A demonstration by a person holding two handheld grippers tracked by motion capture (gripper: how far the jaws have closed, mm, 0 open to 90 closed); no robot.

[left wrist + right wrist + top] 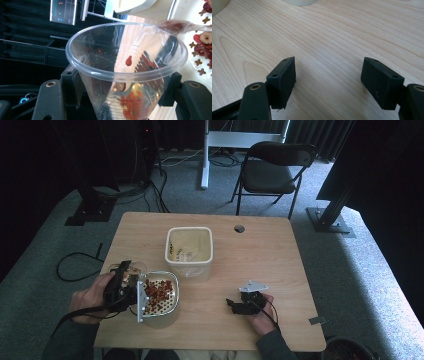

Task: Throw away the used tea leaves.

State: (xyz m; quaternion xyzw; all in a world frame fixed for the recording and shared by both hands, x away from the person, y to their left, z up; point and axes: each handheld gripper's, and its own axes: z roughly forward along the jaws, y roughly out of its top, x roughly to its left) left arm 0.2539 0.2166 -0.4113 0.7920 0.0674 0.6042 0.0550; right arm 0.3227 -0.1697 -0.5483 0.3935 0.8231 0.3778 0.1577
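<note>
My left gripper (pixel 121 289) is shut on a clear plastic cup (pixel 132 271) at the table's left edge. In the left gripper view the cup (pixel 105 65) sits between the two black jaws of the gripper (pixel 122 87), tilted toward a white perforated basket (pixel 200 60). Red dried fruit pieces (pixel 131 103) lie in the cup's bottom. The basket (pixel 169 311) holds a heap of the same red fruit (pixel 159 292). My right gripper (pixel 235 303) rests near the front right, open, and its jaws (pixel 328 77) have only bare wood between them.
A cream square tub (pixel 189 266) stands at the table's middle, behind the basket. A small round hole (pixel 239 228) marks the far edge of the table (pixel 280 265). A folding chair (pixel 272 167) stands on the carpet beyond. A strip of tape (pixel 317 321) lies at the front right corner.
</note>
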